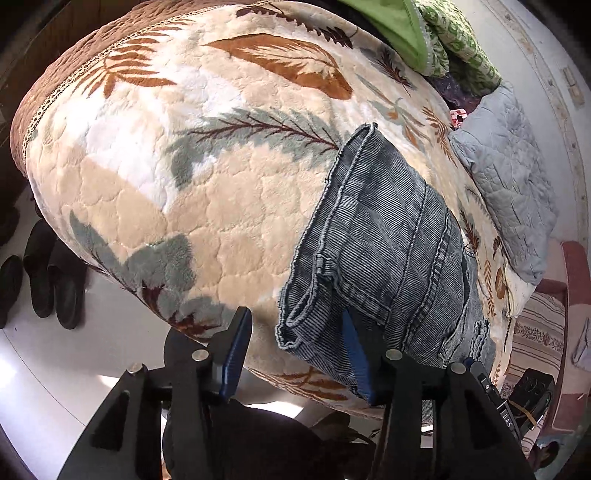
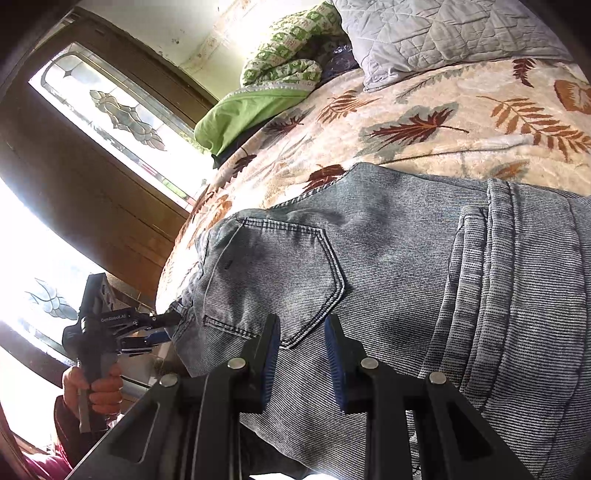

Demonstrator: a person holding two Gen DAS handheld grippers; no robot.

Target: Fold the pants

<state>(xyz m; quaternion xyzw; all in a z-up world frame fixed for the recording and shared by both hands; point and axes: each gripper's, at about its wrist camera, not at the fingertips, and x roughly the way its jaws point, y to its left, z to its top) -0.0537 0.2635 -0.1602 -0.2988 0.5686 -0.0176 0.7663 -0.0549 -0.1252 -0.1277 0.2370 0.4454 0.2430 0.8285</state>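
Note:
Faded blue jeans (image 1: 384,240) lie folded on a leaf-patterned blanket (image 1: 184,166) near the bed's front edge. My left gripper (image 1: 295,354) is open at the jeans' near corner, its right finger against the denim hem and its left finger over the blanket. In the right wrist view the jeans (image 2: 388,258) fill the foreground, back pocket up. My right gripper (image 2: 301,350) is open just above the denim below the pocket. The left gripper (image 2: 159,328) also shows there at the jeans' left edge, held by a hand.
A grey quilted pillow (image 1: 506,177) and green bedding (image 1: 436,33) lie at the far end of the bed. Dark shoes (image 1: 48,280) stand on the white floor at left. A wooden door with glass panes (image 2: 92,147) is beyond the bed.

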